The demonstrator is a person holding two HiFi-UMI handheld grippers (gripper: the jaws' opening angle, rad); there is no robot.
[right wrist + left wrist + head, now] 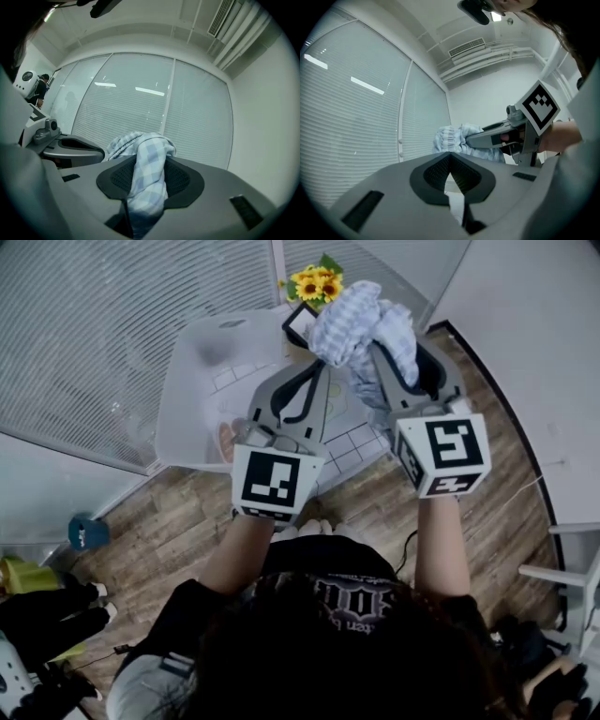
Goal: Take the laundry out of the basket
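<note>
since the right gripper [149,180] is clamped on a pale blue checked garment [151,150], the cloth hangs bunched above the white laundry basket [192,399], probably to clear its rim; the left gripper [450,157], jaws together and empty, hovers alongside.

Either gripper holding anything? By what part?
Right gripper grips the blue checked cloth by a bunched fold. Left gripper holds nothing, jaws together.
</note>
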